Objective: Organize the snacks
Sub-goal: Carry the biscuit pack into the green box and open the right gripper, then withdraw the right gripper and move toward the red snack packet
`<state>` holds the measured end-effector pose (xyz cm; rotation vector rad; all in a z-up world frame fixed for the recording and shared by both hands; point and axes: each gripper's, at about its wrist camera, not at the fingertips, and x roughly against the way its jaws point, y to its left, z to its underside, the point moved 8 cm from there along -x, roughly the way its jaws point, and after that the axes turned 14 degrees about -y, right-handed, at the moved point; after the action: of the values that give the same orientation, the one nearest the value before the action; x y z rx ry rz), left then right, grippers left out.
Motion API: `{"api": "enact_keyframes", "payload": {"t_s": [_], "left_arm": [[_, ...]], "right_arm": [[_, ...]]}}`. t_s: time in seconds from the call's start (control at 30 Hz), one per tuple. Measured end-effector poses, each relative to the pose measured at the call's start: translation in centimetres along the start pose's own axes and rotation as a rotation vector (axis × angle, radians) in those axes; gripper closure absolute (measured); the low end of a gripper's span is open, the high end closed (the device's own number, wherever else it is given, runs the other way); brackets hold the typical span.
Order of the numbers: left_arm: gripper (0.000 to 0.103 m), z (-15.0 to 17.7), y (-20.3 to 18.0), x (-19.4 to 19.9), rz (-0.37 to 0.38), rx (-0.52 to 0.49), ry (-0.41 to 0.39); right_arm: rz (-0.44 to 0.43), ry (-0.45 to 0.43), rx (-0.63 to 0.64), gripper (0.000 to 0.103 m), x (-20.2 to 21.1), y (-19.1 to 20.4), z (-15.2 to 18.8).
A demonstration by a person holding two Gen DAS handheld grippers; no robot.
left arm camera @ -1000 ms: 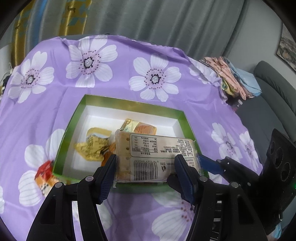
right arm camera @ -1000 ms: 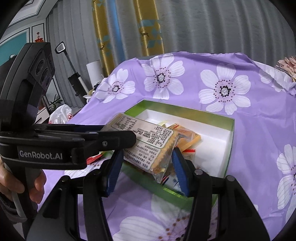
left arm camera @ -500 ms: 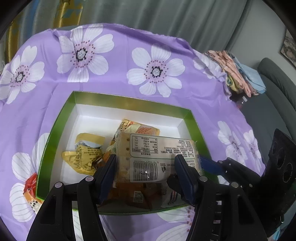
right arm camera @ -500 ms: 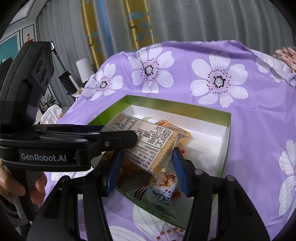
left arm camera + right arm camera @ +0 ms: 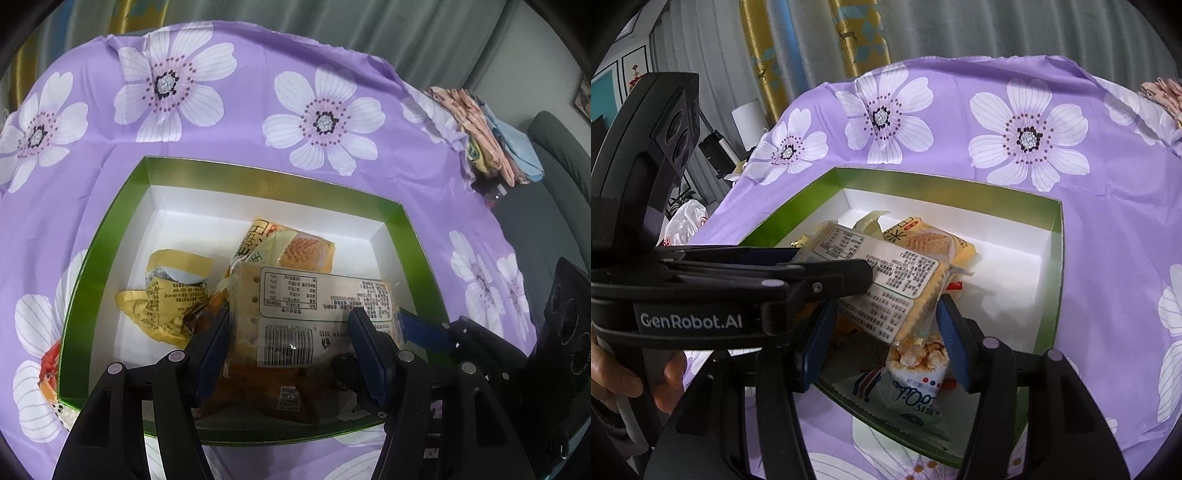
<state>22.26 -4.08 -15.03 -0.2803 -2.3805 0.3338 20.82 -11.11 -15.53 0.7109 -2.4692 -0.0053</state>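
Both grippers dropped into box (image 5: 258,181): left gripper (image 5: 291,350) pinches cracker pack (image 5: 314,306), right gripper (image 5: 882,339) opening around it, snacks (image 5: 166,299) crowd underneath.

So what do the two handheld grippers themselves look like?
Both are black plastic. The left gripper and right gripper have dark blue ridged pads and small silver pins on their fingers. White "GenRobot.AI" lettering marks the left one's side.
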Motion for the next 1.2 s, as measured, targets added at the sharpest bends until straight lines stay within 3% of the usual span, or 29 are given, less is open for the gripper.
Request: {"api": "enact_keyframes", "payload": {"t_s": [0.27,0.43,0.53,0.7,0.77,0.87,1.2], "left_arm": [[0.039,-0.1,0.0,-0.1,-0.021,-0.004,0.006],[0.029,-0.8,-0.2,1.2,-0.029,-0.007,-0.028],[0.017,-1.3,-0.3,2.4,-0.047,-0.026,-0.057],[0.015,-1.7,-0.5,4.8,-0.067,-0.044,-0.102],[0.004,-1.8,-0.7,5.6,-0.069,-0.051,-0.115],[0.003,-1.6,-1.1,7.0,-0.072,-0.057,-0.138],[0.001,-0.9,-1.2,12.2,-0.094,-0.050,-0.196]], "right_arm": [[0.008,-0.011,0.000,0.035,0.3,0.0,-0.3],[0.029,-0.037,0.028,0.028,1.6,0.2,-0.8],[0.042,-0.057,0.037,0.024,2.7,0.3,-1.1],[0.044,-0.090,0.016,0.016,5.0,0.4,-1.3],[0.044,-0.097,0.012,0.013,5.9,0.7,-1.5],[0.067,-0.112,0.017,0.006,7.1,0.9,-1.6],[0.099,-0.109,-0.008,0.000,10.7,2.1,-1.2]]}}
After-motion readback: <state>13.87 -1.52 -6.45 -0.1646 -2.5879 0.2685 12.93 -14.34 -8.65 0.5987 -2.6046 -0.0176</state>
